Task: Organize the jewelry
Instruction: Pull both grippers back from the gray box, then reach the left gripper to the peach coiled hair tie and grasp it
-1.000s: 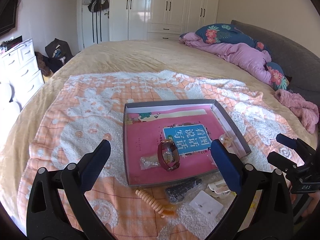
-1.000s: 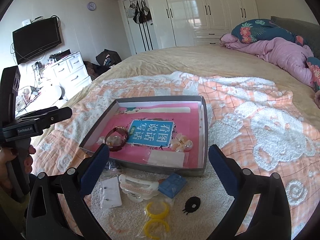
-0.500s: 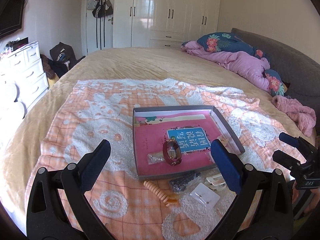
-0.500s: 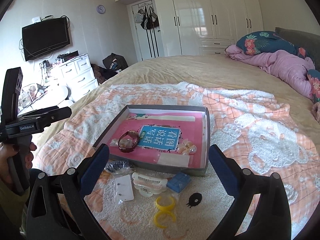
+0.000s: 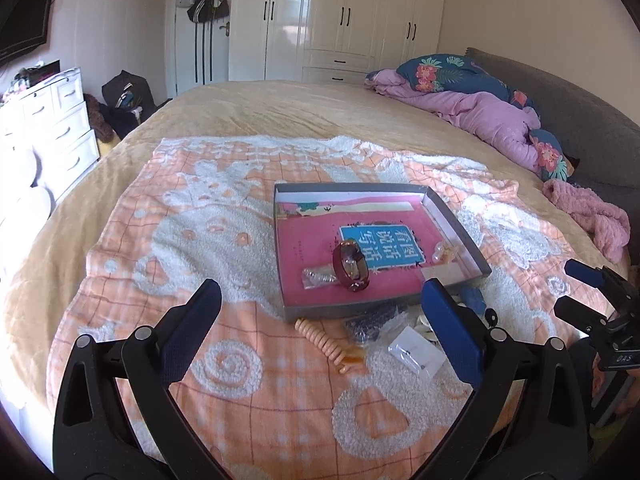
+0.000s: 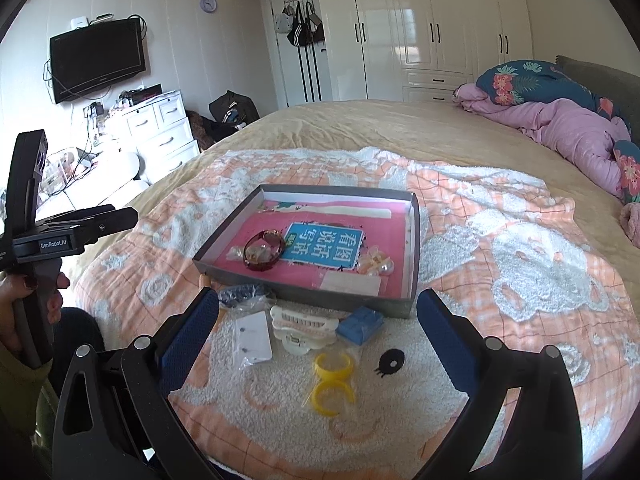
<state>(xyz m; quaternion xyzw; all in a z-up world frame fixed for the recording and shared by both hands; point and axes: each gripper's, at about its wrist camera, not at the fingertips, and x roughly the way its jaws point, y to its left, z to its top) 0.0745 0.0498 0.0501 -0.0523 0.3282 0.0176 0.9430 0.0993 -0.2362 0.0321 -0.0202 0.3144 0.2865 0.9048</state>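
A grey tray point(image 5: 456, 224) point(image 6: 414, 240) lined with a pink book lies on the orange-and-white blanket. In it sit a dark red bangle point(image 5: 351, 266) point(image 6: 264, 250), a small clear bag point(image 5: 318, 278) and pearl-and-bow pieces point(image 6: 376, 262). In front of the tray lie a peach spiral hair tie point(image 5: 326, 344), a dark beaded bag point(image 5: 370, 324) point(image 6: 244, 294), a white earring card point(image 5: 416, 350) point(image 6: 253, 338), a cream hair clip point(image 6: 304, 326), a blue box point(image 6: 360, 324) and yellow rings point(image 6: 332, 380). My left gripper point(image 5: 320, 332) and right gripper point(image 6: 316, 332) hover open and empty, above these loose items.
The blanket covers a large tan bed point(image 5: 280, 112). A purple duvet and floral pillows point(image 5: 480, 100) lie at the far right, a pink cloth point(image 5: 588, 212) nearer. White drawers point(image 5: 48, 120) stand left of the bed. A hand point(image 6: 36, 300) holds the left gripper's handle.
Both grippers have pulled back and risen, so the tray and loose items look smaller and farther. Nothing was picked up; the jaws stay wide apart.
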